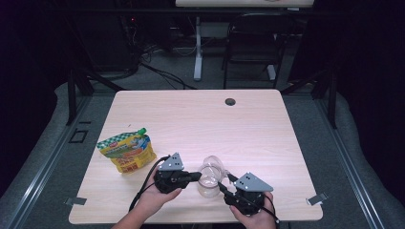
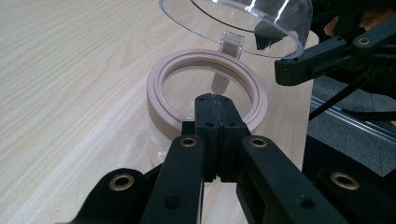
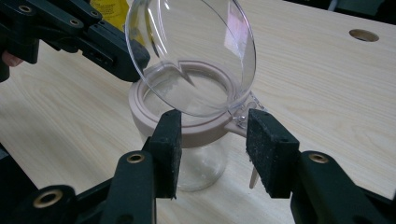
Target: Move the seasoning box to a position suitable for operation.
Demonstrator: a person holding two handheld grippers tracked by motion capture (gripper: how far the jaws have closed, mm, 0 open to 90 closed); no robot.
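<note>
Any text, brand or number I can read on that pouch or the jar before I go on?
Refill pouch: print on its yellow and green front, all too small and blurred to read.
Clear jar, its pink rim and open lid: no lettering visible.
Table: no text or sign.

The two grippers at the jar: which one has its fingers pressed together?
The left gripper. Its fingers meet with no gap, their tips at the jar rim. The right gripper has its fingers wide apart, on either side of the rim.
</note>
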